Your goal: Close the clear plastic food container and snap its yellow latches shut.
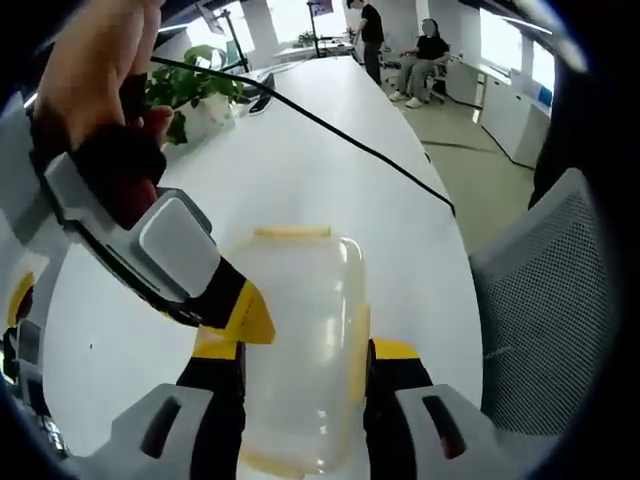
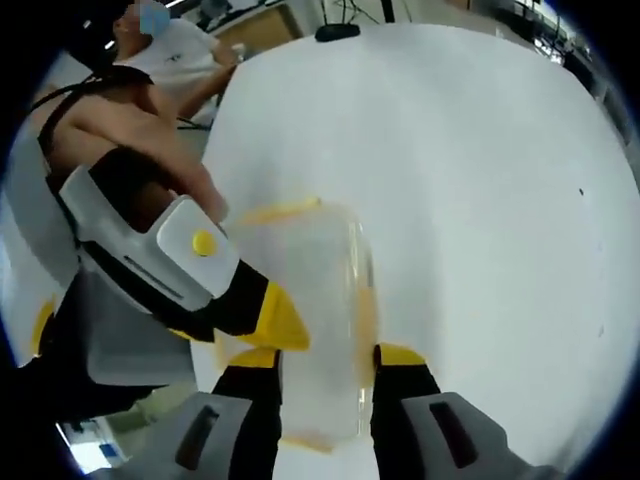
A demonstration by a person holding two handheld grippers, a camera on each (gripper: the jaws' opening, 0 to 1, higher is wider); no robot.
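In the left gripper view, the left gripper is straddling the clear container on the white counter, jaws against its long sides, its long axis running straight ahead; whether they are clamping it, I cannot tell. The right gripper is reaching in from the left. In the right gripper view, the right gripper is bracketing the container likewise, grip unclear, a yellow latch lying at the far end.

The container sits on the table, between the jaws of the left gripper and likewise between those of the right gripper. Behind it a cable crosses the table, and a plant stands farther back beside a hand. A chair stands right of the table.
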